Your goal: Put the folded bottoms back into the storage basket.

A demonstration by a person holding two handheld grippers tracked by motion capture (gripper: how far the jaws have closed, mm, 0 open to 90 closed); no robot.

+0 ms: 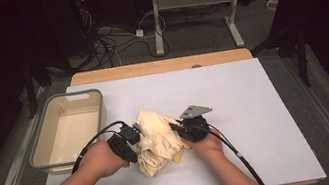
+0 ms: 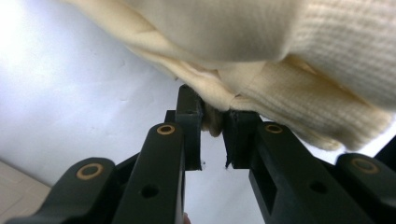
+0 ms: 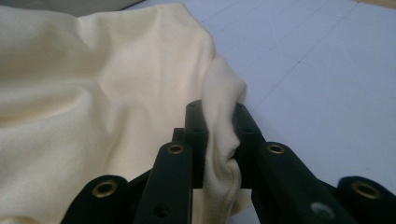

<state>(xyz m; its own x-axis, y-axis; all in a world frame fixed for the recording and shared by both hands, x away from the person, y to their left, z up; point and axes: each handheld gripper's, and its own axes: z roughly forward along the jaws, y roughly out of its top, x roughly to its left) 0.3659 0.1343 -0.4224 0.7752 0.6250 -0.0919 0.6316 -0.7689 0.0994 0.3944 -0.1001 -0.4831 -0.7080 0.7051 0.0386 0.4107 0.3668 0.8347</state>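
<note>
White table (image 1: 236, 111) in a dark room, cables (image 1: 108, 41) on the floor behind. Cream cloth (image 1: 156, 139) bunched near the front, beside a bin (image 1: 70, 131). Left gripper (image 2: 212, 122) and right gripper (image 3: 218, 135) each pinch a fold, seen in the gripper views.

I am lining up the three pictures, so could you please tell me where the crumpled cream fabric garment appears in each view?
High view: the crumpled cream fabric garment lies low of centre, between the two grippers.
Left gripper view: it spreads across the top and right, a fold pinched in the left gripper.
Right gripper view: it covers the left half, an edge pinched in the right gripper.
Shared landmark: the white table sheet.
</note>
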